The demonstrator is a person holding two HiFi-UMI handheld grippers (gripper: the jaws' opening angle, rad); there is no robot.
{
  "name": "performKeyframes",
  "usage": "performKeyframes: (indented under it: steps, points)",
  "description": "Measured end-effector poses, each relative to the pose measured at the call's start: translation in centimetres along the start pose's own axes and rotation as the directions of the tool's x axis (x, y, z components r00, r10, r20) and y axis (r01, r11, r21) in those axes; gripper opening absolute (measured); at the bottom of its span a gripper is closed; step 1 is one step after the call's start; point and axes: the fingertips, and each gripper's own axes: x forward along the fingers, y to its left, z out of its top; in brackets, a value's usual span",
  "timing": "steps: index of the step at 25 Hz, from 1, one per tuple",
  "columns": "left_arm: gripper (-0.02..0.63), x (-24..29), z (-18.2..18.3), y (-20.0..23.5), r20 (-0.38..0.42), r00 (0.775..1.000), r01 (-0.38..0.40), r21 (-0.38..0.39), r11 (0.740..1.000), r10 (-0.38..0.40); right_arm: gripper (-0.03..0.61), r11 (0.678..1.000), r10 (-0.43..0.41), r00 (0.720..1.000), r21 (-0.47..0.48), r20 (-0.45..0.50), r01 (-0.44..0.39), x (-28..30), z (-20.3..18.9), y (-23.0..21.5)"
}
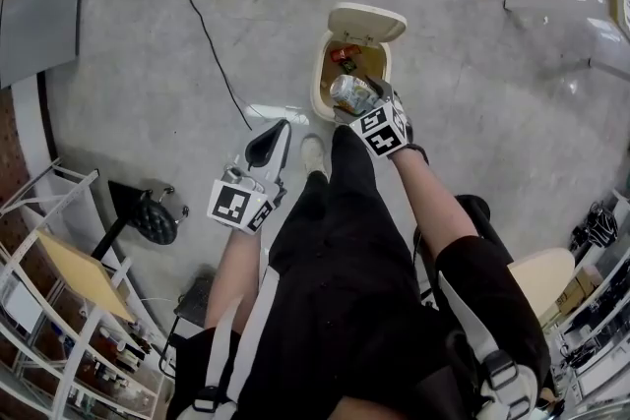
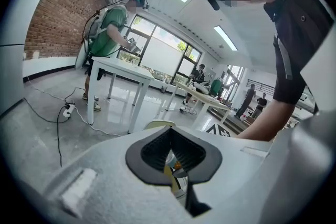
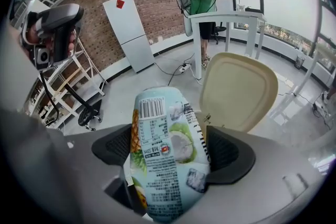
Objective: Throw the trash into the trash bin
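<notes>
— Head view?
— The right gripper (image 1: 366, 105) holds a drink can (image 1: 349, 93) over the open trash bin (image 1: 319, 79), its lid (image 1: 366, 22) raised. The left gripper (image 1: 268, 145) hangs by the person's leg (image 1: 345, 211).
— Left gripper view?
— Jaws drawn together, gripping nothing.
— Right gripper view?
— Jaws clamped on the can's sides, with the lid just behind.
</notes>
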Motion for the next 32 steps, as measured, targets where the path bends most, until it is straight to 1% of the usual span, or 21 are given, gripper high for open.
performKeyframes:
  steps: [6, 12, 15, 18, 21, 25, 26, 32]
  points:
    - [0.0, -0.8, -0.1, -0.2, 0.008, 1.0, 0.007, 0.006, 1.0, -0.007, 0.434, 1.0, -0.023, 1.0, 0.011, 0.003, 0.023, 0.0, -0.2, -0.3]
    - [0.0, -1.7, -1.9, -0.3, -0.012, 1.0, 0.01, 0.002, 1.0, -0.01, 0.434, 0.999, -0.045, 0.999, 0.004, -0.015, 0.045, 1.0, -1.4, 0.0]
    - [0.0, -1.8, -2.5, -0.4, -0.017, 1.0, 0.011, 0.002, 1.0, -0.011, 0.436, 0.998, -0.059, 0.998, -0.003, -0.006, 0.059, 1.4, -1.6, -0.4]
    - [0.0, -2.0, -2.4, -0.6, -0.015, 1.0, 0.012, 0.001, 1.0, -0.012, 0.44, 0.998, -0.054, 0.999, 0.012, 0.0, 0.054, 1.2, -1.7, -0.5]
    - [0.0, -2.0, -2.1, -0.7, -0.009, 1.0, 0.009, 0.004, 1.0, -0.009, 0.465, 0.999, -0.045, 0.999, 0.024, 0.021, 0.044, 0.8, -1.4, -0.4]
    - [0.0, -2.1, -1.5, -1.0, 0.006, 1.0, 0.005, 0.007, 1.0, -0.005, 0.463, 0.999, -0.051, 0.998, 0.022, 0.045, 0.05, 0.0, -1.1, -0.5]
    - [0.0, -2.2, -1.3, -1.1, 0.011, 1.0, 0.003, 0.009, 1.0, -0.004, 0.458, 0.998, -0.055, 0.997, 0.019, 0.048, 0.054, -0.2, -1.1, -0.5]
    - [0.0, -3.2, -0.6, -1.1, 0.043, 0.999, -0.007, 0.01, 1.0, 0.007, 0.342, 0.997, -0.077, 0.994, 0.006, 0.079, 0.076, -2.1, -0.7, -0.4]
